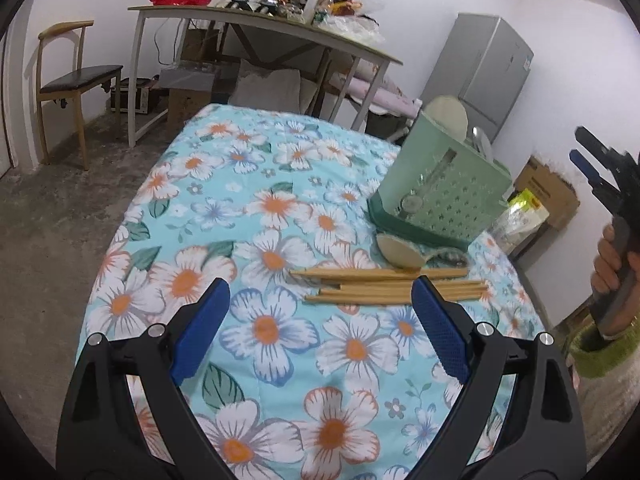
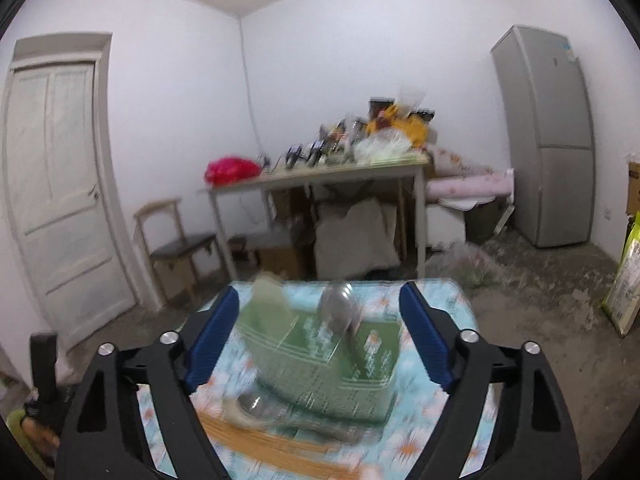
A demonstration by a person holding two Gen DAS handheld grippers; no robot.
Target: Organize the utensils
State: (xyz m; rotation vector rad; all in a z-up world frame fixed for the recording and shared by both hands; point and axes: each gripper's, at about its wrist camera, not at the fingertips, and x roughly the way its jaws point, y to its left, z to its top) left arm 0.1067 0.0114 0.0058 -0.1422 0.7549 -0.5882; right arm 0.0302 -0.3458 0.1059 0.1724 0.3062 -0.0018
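Hovering spread-jawed and empty, the left gripper (image 1: 320,312) lines up on the chopsticks (image 1: 384,286); the right gripper (image 2: 320,340), also released, waits above the green holder (image 2: 320,364).

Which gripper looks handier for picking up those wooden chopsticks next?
Probably the left gripper: it is open, low over the cloth, beside the chopsticks. The right gripper, also open, is raised above the green holder.

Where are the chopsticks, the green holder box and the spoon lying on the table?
chopsticks (image 1: 380,286), left wrist view, middle of the wooden bundle.
green holder box (image 1: 452,196), left wrist view, its perforated front wall.
spoon (image 1: 400,252), left wrist view, its pale bowl.
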